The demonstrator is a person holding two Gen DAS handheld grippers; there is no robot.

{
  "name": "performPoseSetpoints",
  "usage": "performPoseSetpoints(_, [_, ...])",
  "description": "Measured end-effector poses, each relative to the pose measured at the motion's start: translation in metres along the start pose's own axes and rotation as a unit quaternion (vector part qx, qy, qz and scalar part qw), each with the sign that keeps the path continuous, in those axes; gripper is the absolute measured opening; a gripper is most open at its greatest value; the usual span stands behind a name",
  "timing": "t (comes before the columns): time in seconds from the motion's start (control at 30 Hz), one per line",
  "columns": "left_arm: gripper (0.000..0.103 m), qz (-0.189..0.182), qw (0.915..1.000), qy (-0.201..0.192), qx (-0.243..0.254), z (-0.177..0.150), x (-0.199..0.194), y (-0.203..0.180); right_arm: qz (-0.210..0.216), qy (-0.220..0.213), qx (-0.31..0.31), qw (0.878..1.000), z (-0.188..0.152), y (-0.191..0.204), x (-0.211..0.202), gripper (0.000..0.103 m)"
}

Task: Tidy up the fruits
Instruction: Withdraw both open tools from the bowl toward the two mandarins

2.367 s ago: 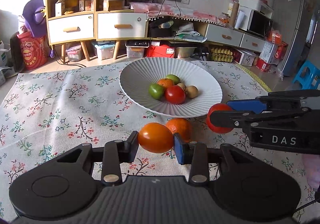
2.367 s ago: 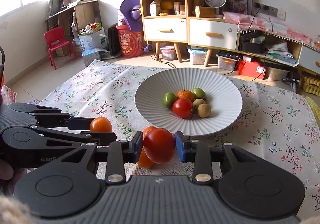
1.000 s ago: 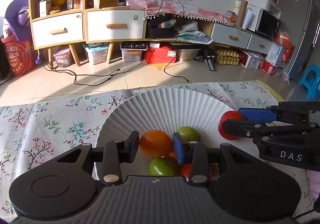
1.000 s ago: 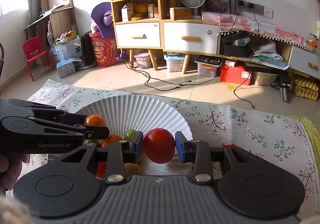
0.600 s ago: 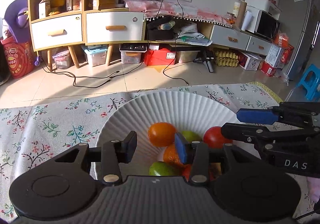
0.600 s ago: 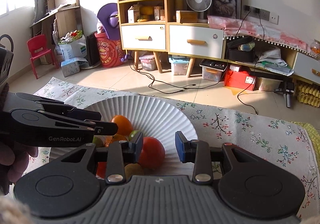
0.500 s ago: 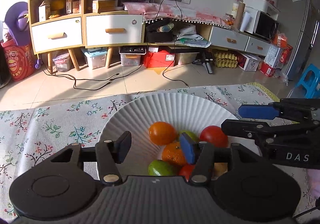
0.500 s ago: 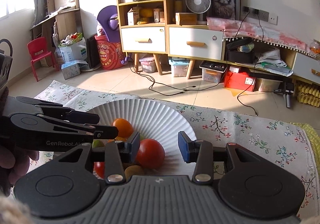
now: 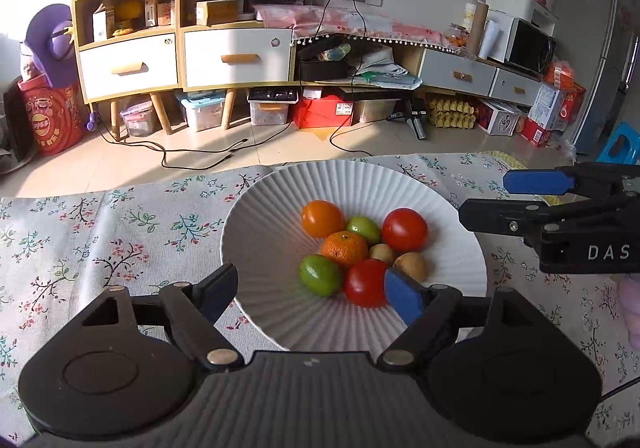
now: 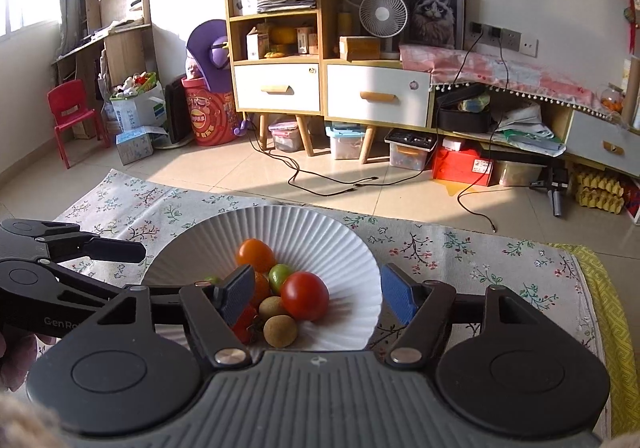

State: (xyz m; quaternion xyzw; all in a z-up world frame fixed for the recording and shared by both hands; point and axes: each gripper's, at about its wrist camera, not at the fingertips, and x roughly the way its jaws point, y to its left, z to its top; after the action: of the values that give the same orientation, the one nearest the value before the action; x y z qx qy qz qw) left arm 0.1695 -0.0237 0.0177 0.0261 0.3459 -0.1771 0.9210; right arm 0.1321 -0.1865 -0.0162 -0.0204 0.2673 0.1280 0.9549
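Observation:
A white ribbed plate on the flowered tablecloth holds several fruits. An orange fruit and a red tomato lie at the far side of the pile, beside a mandarin, two green fruits, kiwis and a second tomato. My left gripper hangs above the plate's near rim, its jaws opening, with nothing pressed between the pads. My right gripper hovers over the same plate, jaws also opening; the red tomato lies free below them. From the right it also enters the left wrist view as the right gripper.
The flowered tablecloth spreads bare to the left of the plate. The table's far edge runs just behind the plate, with tiled floor, cables and cabinets beyond. A yellow mat edge shows at the right.
Both grippers were shut on fruit, the left on the orange one and the right on a red tomato. Both let go over the plate, their jaws spread wide, and they drew back slightly.

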Motion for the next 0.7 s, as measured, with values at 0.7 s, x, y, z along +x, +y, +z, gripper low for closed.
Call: performPoseSetpoints(0.7, [0.100,0.013,0.9995,0.023,0.016,-0.058,-0.050,-0.007,0.001,0.022,0.022,1.000,-0.029,0.023,-0.034,0.095])
